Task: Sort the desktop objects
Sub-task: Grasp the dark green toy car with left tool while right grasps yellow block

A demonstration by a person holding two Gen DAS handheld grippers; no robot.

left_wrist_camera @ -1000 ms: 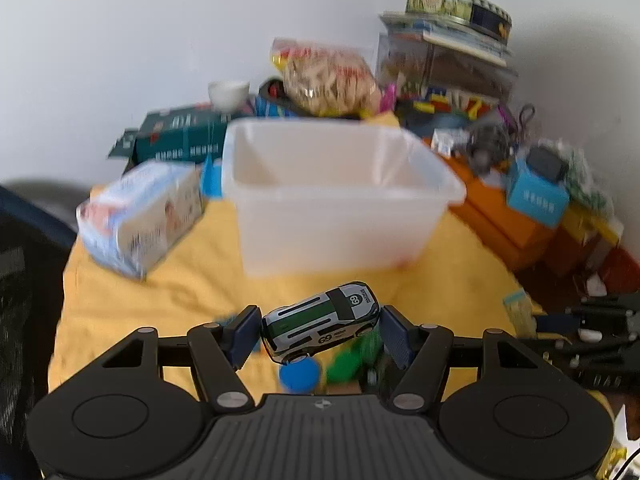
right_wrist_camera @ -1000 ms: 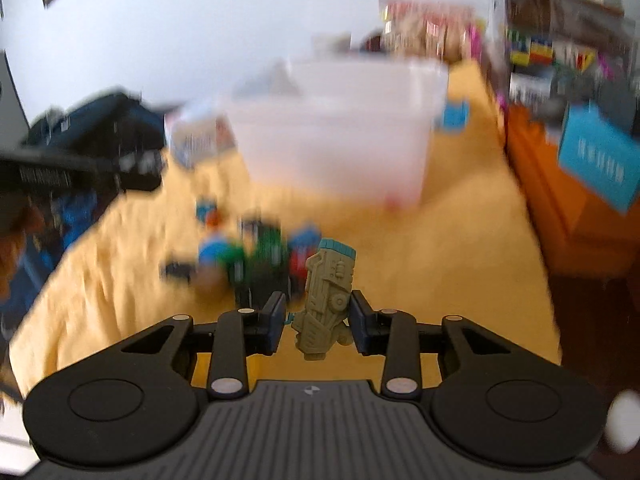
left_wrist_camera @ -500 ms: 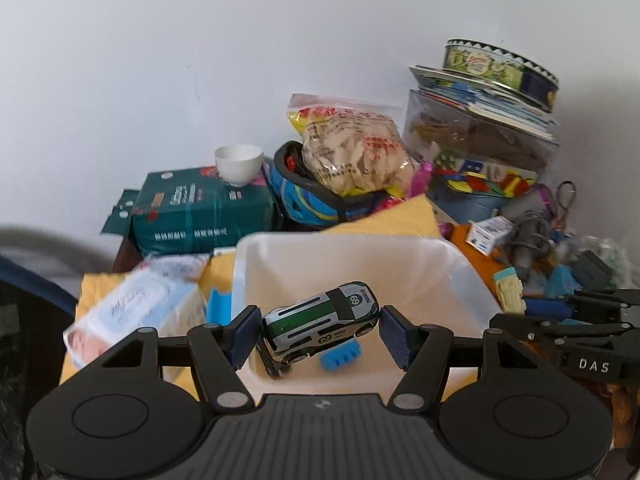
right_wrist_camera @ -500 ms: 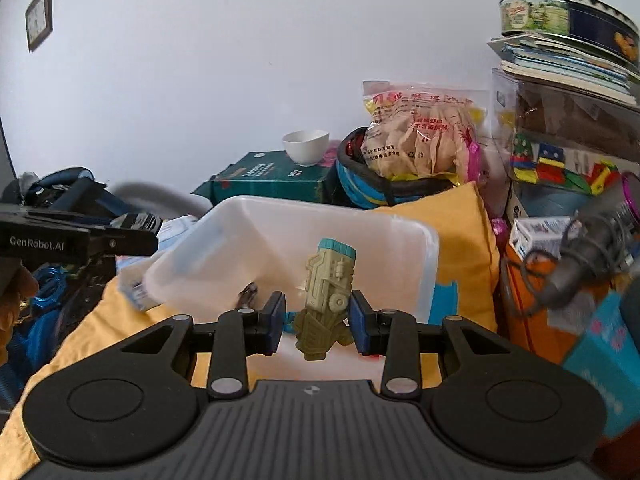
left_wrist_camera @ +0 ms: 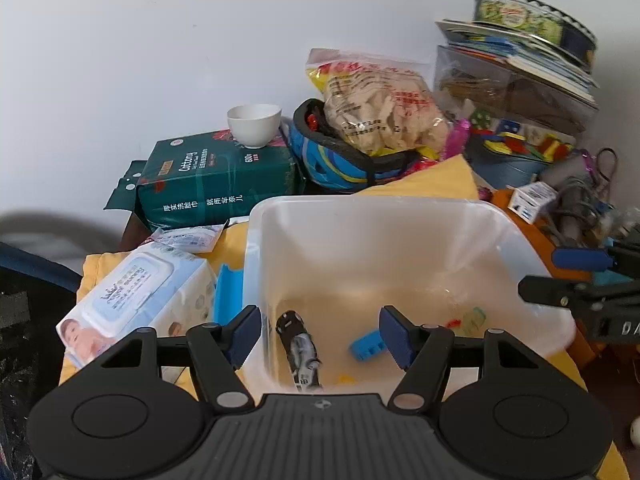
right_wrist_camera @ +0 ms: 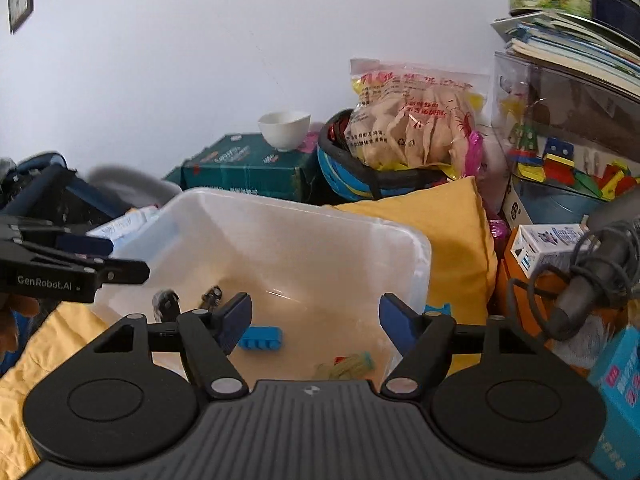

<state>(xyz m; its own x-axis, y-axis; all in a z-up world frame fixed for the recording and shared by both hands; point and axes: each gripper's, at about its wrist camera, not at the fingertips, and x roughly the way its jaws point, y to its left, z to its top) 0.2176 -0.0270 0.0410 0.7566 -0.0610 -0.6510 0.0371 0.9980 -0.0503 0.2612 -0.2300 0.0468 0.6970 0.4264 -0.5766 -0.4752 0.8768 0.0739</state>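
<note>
A clear plastic bin (left_wrist_camera: 360, 202) (right_wrist_camera: 304, 210) stands on the yellow cloth, right below both grippers. My left gripper (left_wrist_camera: 320, 332) is open above its near left corner. The green-and-white toy car (left_wrist_camera: 300, 354) lies free on the bin floor beneath it, touching neither pad. My right gripper (right_wrist_camera: 316, 320) hangs over the bin's right half with its jaws opening and nothing between them. The olive-green toy (right_wrist_camera: 352, 366) (left_wrist_camera: 474, 318) rests on the floor below. A blue brick (left_wrist_camera: 366, 346) (right_wrist_camera: 260, 338) lies between the two toys. Each gripper shows at the edge of the other's view.
A wet-wipes pack (left_wrist_camera: 136, 300) lies left of the bin, with a green tissue pack (left_wrist_camera: 216, 184) and white cup (left_wrist_camera: 254, 124) behind. A snack bag (left_wrist_camera: 380, 104) in a blue helmet, stacked boxes and a tin (left_wrist_camera: 532, 16) crowd the back right. A hair dryer (right_wrist_camera: 592, 276) lies right.
Both grippers travelled from the cloth up over the bin. The toy car has left the left gripper's pads and the olive toy has dropped from the right gripper, whose jaws spread wide.
</note>
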